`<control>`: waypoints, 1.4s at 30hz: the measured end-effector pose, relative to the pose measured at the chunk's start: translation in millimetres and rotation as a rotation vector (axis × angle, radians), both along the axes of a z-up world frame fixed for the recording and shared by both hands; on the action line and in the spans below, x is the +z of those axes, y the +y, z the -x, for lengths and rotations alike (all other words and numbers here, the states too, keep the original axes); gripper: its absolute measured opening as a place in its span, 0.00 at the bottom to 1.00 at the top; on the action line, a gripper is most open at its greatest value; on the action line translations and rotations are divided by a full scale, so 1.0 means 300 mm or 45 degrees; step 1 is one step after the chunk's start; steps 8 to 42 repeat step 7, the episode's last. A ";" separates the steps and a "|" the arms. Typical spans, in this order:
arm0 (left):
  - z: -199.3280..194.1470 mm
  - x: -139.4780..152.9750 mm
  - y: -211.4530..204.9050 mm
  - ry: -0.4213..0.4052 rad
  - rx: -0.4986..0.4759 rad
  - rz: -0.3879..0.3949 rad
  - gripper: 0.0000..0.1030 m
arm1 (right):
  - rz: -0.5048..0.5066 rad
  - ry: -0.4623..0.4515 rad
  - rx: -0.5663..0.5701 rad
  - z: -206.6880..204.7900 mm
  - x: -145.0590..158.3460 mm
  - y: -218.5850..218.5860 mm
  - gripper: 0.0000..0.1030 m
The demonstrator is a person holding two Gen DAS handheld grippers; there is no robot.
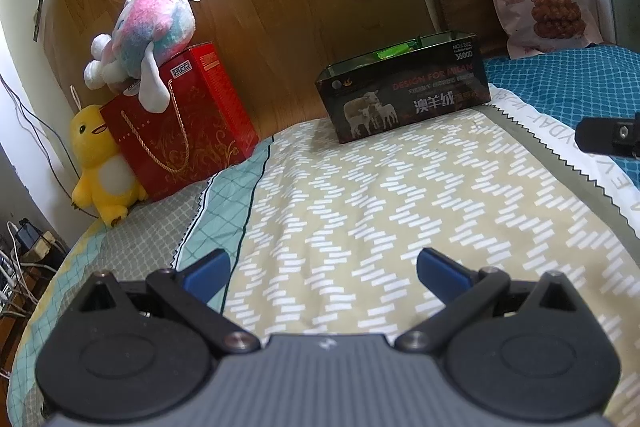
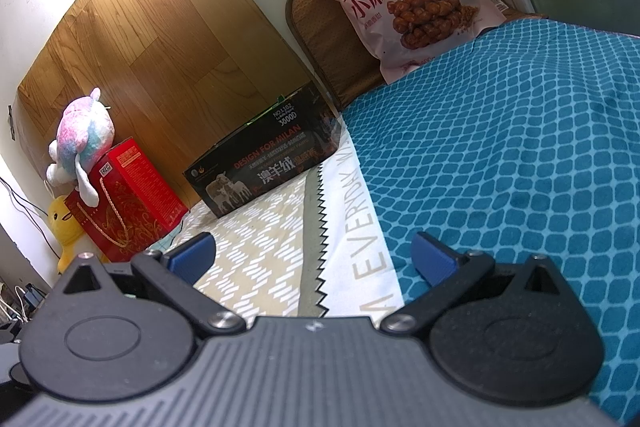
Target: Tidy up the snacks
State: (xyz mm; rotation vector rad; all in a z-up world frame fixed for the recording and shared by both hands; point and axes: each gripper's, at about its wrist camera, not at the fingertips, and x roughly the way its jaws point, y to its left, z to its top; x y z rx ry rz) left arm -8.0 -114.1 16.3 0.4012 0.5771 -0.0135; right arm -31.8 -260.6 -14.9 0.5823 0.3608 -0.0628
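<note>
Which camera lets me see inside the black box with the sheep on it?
The left wrist view is best. It looks slightly down over the rim of the black box, so green packets show inside. The right wrist view sees the same box lower and from the side, showing mostly its printed wall and only a green sliver at the rim.
</note>
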 end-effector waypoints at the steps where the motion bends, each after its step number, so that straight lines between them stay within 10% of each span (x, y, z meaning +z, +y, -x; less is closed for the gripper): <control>1: 0.000 0.000 0.000 -0.001 0.000 0.000 1.00 | 0.000 0.000 0.000 0.000 0.000 0.001 1.00; 42: 0.006 0.002 -0.004 -0.009 -0.022 0.007 1.00 | 0.001 0.000 0.000 -0.001 0.000 0.002 1.00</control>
